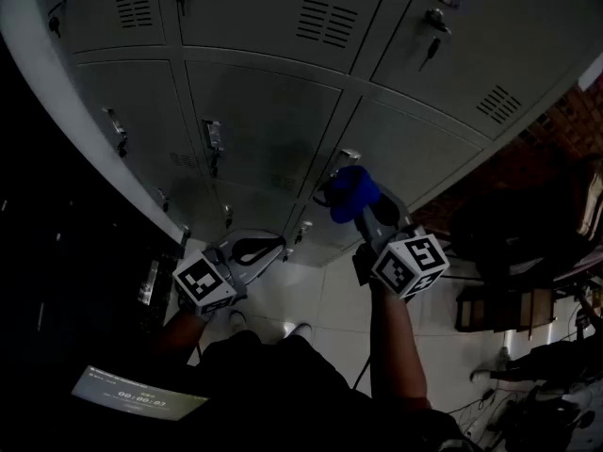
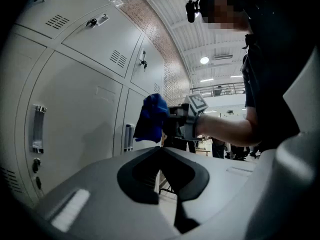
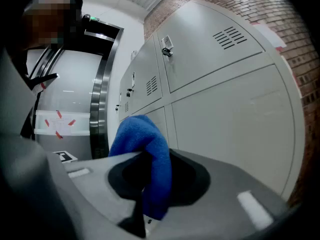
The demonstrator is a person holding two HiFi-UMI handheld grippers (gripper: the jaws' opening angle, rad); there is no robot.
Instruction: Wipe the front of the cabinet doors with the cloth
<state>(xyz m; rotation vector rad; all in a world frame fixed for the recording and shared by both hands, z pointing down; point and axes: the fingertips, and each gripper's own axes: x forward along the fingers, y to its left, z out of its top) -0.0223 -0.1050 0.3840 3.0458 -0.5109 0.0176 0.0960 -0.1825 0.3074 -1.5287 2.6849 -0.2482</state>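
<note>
Grey metal cabinet doors fill the upper head view; they also show in the left gripper view and the right gripper view. My right gripper is shut on a blue cloth, held up against a lower door beside its handle. In its own view the cloth hangs bunched over the shut jaws. My left gripper hangs lower left, shut on nothing, its tips together. From there the cloth and the right gripper appear close to the door.
My shoes stand on pale floor tiles below the cabinets. A lit screen lies at lower left. Dark furniture and a brick wall are at the right. A steel-framed doorway lies beyond the cabinet row.
</note>
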